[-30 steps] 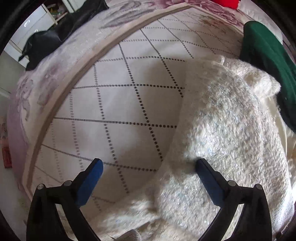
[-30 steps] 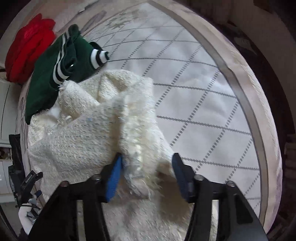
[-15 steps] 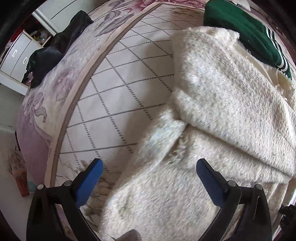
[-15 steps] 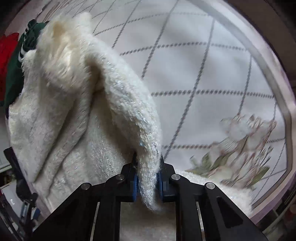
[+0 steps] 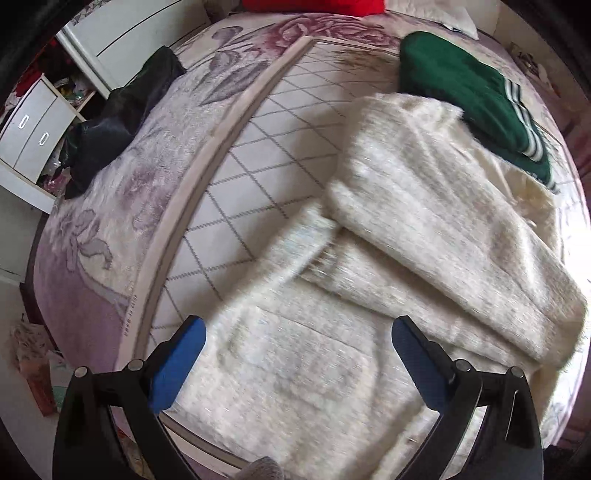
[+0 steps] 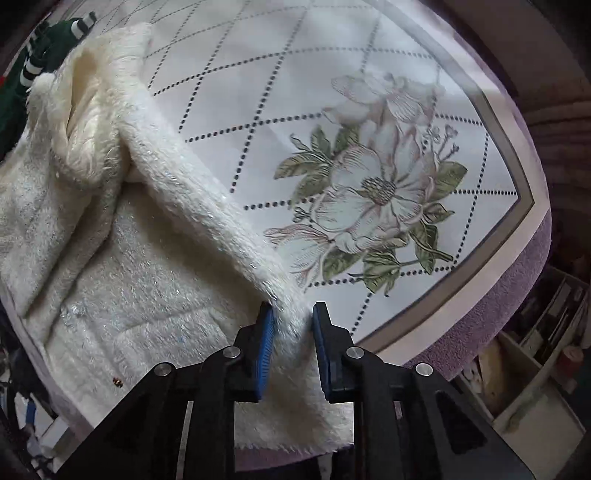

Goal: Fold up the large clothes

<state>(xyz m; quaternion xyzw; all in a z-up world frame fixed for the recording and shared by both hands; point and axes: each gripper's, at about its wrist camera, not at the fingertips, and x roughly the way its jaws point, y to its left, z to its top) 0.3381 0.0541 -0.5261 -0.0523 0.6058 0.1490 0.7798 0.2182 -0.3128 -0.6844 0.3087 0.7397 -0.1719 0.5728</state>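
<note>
A fluffy cream-white coat lies spread on the bed, one sleeve folded across its body. My left gripper is open and empty, hovering above the coat's lower part. In the right wrist view the coat lies to the left. My right gripper holds the cuff end of the other sleeve between its blue pads, the jaws a little apart around the thick pile. That sleeve stretches from the shoulder down toward the bed's edge.
A green garment with white stripes lies at the far side, touching the coat; it shows at the right wrist view's top left. A red item and a dark garment lie by the bed's edges. White drawers stand left.
My left gripper rose and pulled back, so more of the coat shows. My right gripper closed on the sleeve cuff and drew it out and down toward the bed's edge.
</note>
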